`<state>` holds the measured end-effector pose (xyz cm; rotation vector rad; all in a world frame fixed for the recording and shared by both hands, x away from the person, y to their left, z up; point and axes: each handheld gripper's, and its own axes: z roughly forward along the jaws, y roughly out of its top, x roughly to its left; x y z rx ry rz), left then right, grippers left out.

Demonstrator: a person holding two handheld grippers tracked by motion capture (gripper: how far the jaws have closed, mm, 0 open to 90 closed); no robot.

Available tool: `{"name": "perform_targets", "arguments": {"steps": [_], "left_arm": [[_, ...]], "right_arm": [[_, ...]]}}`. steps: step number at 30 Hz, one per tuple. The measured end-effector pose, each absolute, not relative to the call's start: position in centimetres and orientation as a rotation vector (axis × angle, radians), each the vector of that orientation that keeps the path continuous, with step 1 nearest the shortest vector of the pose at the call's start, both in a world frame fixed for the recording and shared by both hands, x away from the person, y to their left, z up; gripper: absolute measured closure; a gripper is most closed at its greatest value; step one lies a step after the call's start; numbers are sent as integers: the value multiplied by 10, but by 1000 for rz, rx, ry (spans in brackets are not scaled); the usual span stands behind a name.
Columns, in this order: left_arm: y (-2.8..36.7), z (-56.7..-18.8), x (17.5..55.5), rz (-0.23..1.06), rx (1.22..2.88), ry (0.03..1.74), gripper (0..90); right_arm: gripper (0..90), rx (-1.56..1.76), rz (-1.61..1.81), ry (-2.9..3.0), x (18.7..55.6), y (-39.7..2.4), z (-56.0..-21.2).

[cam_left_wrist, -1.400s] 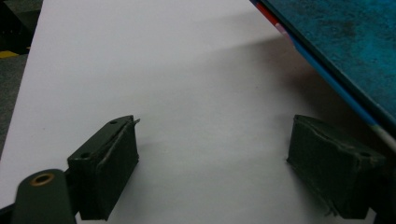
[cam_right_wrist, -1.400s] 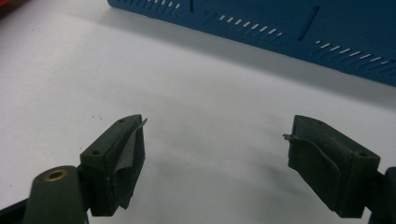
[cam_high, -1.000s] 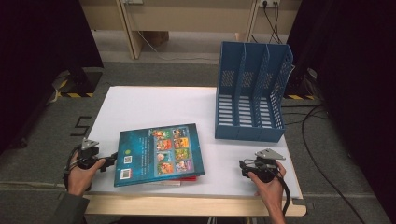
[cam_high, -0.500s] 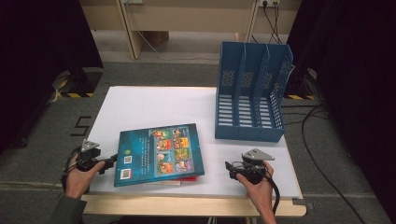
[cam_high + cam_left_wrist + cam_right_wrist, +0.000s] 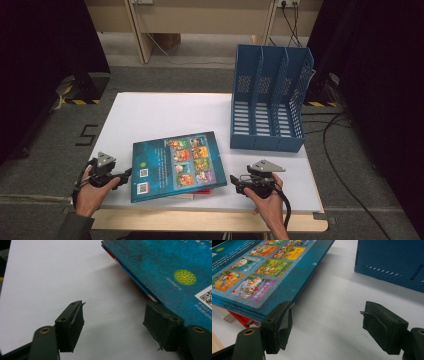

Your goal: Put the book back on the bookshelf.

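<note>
A blue picture book (image 5: 175, 165) lies flat on the white table (image 5: 165, 115), on top of a red book (image 5: 200, 191) that peeks out under its near edge. My left gripper (image 5: 127, 173) lies at the book's left edge. In the left gripper view the left gripper (image 5: 113, 320) is open. Its jaws have just been closing, with bare table between them and one pad beside the blue picture book (image 5: 170, 270). My right gripper (image 5: 234, 181) stands open just right of the book's near right corner. In the right gripper view the right gripper (image 5: 327, 317) has one pad by the blue picture book (image 5: 262, 272).
A blue slotted file holder (image 5: 270, 100) stands at the table's back right and appears in the right gripper view as the blue file holder (image 5: 392, 260). The table's wooden front edge (image 5: 200, 220) runs just under both hands. Cables trail on the floor at the right.
My right hand has moved left along the table's front, closer to the book's corner. My left hand has edged right toward the book's left edge. The book has not moved.
</note>
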<state>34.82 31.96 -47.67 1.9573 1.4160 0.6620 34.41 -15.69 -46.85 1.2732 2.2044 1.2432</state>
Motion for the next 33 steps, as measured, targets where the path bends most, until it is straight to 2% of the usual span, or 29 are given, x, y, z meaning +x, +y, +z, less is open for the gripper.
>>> {"name": "perform_targets", "arguments": {"steps": [5, 8, 14, 23, 33], "left_arm": [[313, -477, 346, 632, 1969, 1383, 287], [319, -476, 347, 598, 1930, 1382, 191], [314, -470, 343, 637, 1924, 1349, 201], [313, -467, 341, 617, 1930, 1337, 206], [308, -467, 338, 633, 1932, 1321, 250]], "right_arm": [[241, 1285, 1265, 2212, 344, -156, -470], [238, 1287, 1286, 2218, 344, -154, -470], [235, 1312, 1346, 2234, 345, -152, -472], [223, 1304, 1377, 2282, 345, -141, -475], [200, 1376, 1470, 2346, 350, -127, -485]]}}
